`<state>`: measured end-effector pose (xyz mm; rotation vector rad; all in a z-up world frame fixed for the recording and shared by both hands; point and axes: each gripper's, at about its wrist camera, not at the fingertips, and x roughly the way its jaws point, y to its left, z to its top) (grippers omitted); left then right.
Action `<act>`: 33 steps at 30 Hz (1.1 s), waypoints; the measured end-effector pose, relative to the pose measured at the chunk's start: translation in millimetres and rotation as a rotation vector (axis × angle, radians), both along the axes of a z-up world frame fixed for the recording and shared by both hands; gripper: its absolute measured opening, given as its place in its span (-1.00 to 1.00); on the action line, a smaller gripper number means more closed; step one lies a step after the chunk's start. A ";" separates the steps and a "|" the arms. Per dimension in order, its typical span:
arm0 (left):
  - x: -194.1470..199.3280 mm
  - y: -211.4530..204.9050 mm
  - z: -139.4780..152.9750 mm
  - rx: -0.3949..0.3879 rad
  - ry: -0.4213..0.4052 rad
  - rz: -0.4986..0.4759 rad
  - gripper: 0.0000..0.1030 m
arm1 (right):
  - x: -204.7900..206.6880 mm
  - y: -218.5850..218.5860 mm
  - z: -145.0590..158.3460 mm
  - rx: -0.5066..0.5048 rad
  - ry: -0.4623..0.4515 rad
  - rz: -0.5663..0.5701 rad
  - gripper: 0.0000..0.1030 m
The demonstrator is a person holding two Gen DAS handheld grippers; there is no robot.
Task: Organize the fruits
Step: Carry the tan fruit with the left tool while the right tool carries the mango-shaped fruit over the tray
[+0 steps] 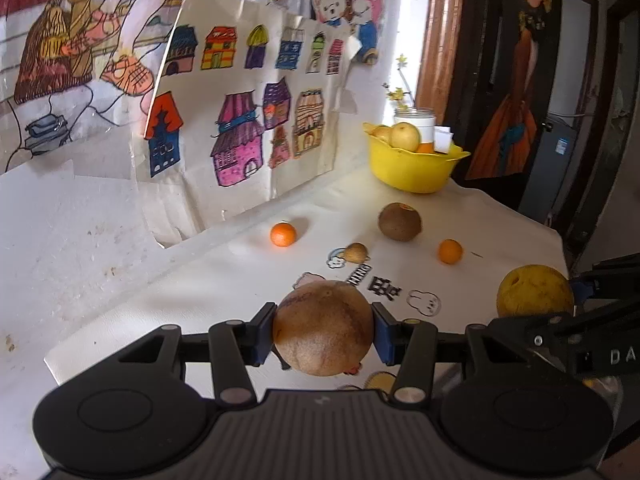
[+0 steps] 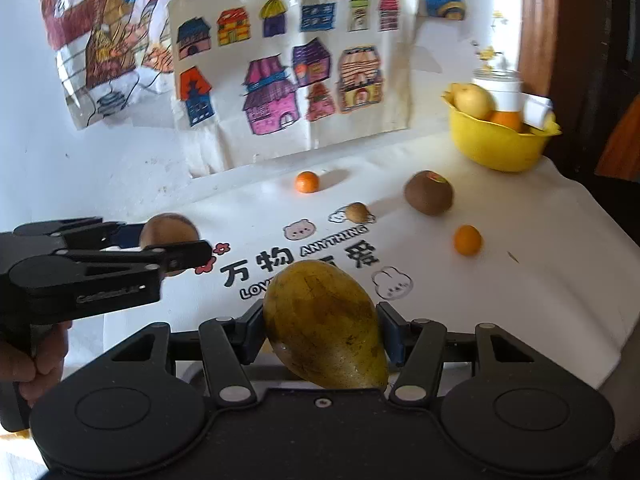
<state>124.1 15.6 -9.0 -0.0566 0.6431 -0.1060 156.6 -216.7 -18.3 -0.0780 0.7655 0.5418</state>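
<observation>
Left hand-held gripper (image 1: pixel 323 334) is clamped on a round, brownish-tan fruit (image 1: pixel 323 328) with a mottled, rough skin, its blue pads pressing both sides and holding it clear above the white bench (image 1: pixel 224 272). Right hand-held gripper (image 2: pixel 322 332) grips a mango (image 2: pixel 326 326), yellow-green with dark specks and a tapered end, tilted between the pads and likewise lifted off the printed cloth. Both grippers point down toward the bench at a slant; in the right wrist view a hand (image 2: pixel 30 354) grasps the left gripper's handle at the lower left. On the bench lie two small oranges (image 1: pixel 283 234) (image 1: pixel 450 251), a large brown round fruit (image 1: pixel 400 222) and a little brown one (image 1: pixel 356 253), all apart from one another. A yellow bowl (image 1: pixel 414 166) at the far corner holds pale pears (image 1: pixel 405 136) and an orange.
</observation>
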 end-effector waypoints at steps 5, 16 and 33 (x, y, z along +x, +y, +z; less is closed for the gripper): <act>-15.8 -11.9 3.9 0.001 -0.003 -0.025 0.04 | -16.5 -20.2 0.6 0.025 0.000 -0.038 0.15; -39.1 -39.2 1.5 -0.006 0.014 -0.092 0.04 | -45.8 -54.6 -5.1 0.051 0.004 -0.110 0.15; -84.7 -98.2 -9.1 -0.028 0.052 -0.297 0.04 | -17.2 -72.3 -36.1 0.036 0.067 -0.151 0.14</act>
